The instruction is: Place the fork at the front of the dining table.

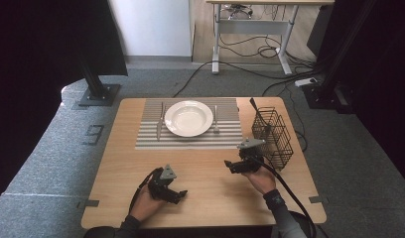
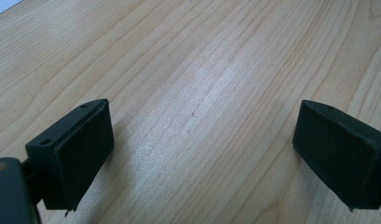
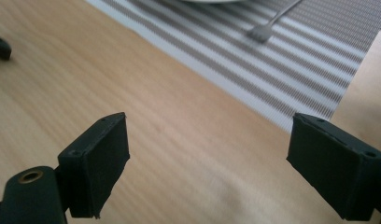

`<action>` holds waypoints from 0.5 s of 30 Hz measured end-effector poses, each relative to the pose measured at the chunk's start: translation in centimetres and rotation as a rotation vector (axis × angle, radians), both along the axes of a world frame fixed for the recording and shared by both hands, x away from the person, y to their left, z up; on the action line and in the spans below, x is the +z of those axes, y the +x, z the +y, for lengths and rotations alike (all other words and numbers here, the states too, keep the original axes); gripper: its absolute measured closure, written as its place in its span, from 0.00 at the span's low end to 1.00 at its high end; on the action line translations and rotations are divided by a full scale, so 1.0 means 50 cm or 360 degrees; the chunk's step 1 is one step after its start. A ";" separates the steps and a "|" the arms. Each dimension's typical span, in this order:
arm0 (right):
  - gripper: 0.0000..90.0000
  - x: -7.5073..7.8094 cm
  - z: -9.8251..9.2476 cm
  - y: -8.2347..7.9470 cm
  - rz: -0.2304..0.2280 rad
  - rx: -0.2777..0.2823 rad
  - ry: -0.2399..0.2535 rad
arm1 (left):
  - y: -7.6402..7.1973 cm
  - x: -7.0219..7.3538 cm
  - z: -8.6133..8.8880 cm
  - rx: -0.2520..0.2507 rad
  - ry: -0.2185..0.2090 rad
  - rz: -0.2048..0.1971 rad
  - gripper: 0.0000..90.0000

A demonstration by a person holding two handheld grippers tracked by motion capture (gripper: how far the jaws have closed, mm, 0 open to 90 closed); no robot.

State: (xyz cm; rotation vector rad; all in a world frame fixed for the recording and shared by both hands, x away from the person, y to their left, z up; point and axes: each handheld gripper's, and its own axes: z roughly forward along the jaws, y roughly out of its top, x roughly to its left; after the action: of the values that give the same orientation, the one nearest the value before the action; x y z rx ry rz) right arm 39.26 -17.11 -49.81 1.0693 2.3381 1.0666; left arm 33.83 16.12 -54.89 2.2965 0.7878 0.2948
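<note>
High view: right hand (image 1: 260,179) beside basket (image 1: 273,137).

Plate (image 3: 205,1): cut off by the top edge in the right gripper view, a sliver of rim left. Fork (image 3: 272,22): handle runs out at the same edge. Placemat (image 3: 291,70): cropped top and right. Wire basket (image 1: 273,134): contents too small to tell in the high view. Person's forearms: cut at the bottom edge.

Grey carpet floor (image 1: 51,148); white wall (image 1: 153,27); desk frame (image 1: 252,29) behind; cables (image 1: 250,49); black drapes (image 1: 32,49) at sides.
</note>
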 end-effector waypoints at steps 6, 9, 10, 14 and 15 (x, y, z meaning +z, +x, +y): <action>0.12 -0.045 -0.019 -0.031 0.0035 0.0018 -0.0042 | 0.000 0.000 0.000 0.0002 0.0000 0.0000 0.06; 0.10 -0.072 -0.024 -0.044 0.0067 0.0034 -0.0048 | 0.000 0.000 0.000 0.0001 0.0000 0.0001 0.06; 0.09 -0.078 -0.025 -0.046 0.0078 0.0039 -0.0049 | 0.000 0.000 0.000 0.0002 0.0000 0.0001 0.06; 0.01 -0.106 -0.029 -0.045 0.0127 0.0040 -0.0111 | 0.000 0.000 0.000 0.0001 0.0001 0.0001 0.06; 0.00 -0.109 -0.030 -0.044 0.0124 0.0045 -0.0097 | 0.000 0.000 0.000 0.0001 0.0002 0.0001 0.06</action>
State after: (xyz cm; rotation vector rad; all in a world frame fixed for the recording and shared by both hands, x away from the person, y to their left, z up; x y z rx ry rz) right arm 37.04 -18.61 -55.28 1.0768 2.4372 0.9736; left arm 33.82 16.11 -54.88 2.2974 0.7887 0.2949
